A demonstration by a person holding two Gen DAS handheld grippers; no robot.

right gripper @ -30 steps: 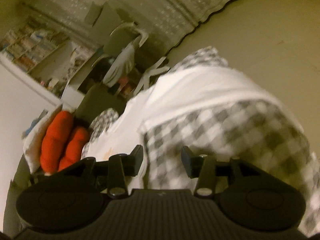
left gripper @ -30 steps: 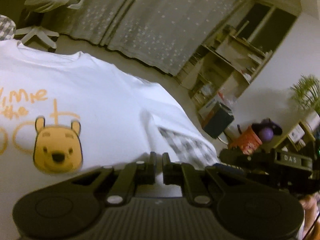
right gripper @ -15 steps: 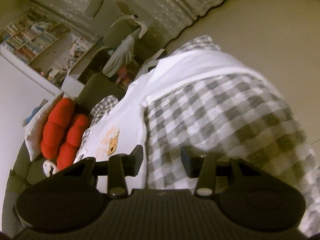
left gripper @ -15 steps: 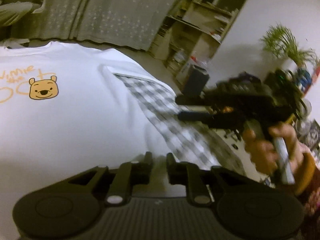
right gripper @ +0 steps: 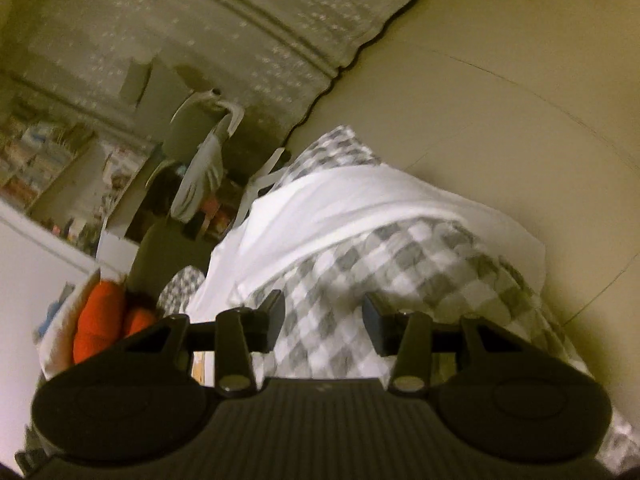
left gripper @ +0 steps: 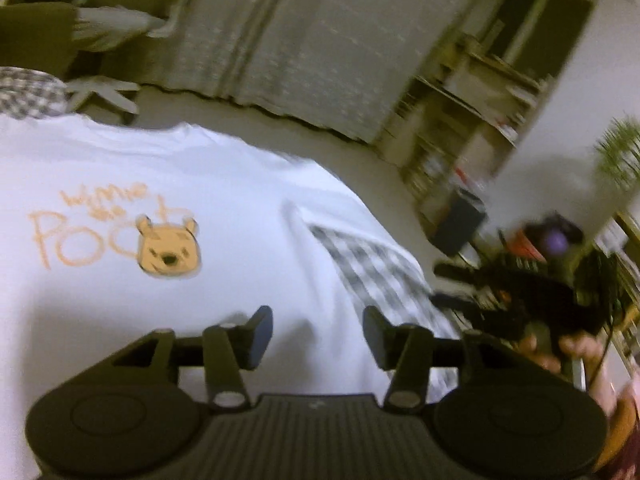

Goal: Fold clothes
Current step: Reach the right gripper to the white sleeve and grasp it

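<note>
A white T-shirt point(left gripper: 224, 208) with an orange bear print lies spread on a grey-and-white checked sheet point(left gripper: 372, 268). My left gripper point(left gripper: 318, 330) hovers over the shirt's near edge; its jaws are opening and nothing sits between them. At the right of the left wrist view a hand holds the right gripper point(left gripper: 452, 284) beside the checked sheet. In the right wrist view the right gripper point(right gripper: 323, 314) hangs open above the checked sheet point(right gripper: 384, 264), empty, with the shirt's point(right gripper: 332, 200) folded edge beyond it.
Pale floor point(right gripper: 500, 92) runs right of the bed. A curtain point(left gripper: 304, 40) and a chair with white cloth point(left gripper: 108, 28) stand at the back. Shelves point(left gripper: 468, 112), a plant point(left gripper: 620, 152) and a dark bin point(left gripper: 460, 224) stand right. Orange cushions point(right gripper: 100, 320) lie left.
My left gripper's jaws went from shut to wide apart, and it pulled back and up from the shirt's edge. The right gripper shifted over the checked sheet, its gap unchanged.
</note>
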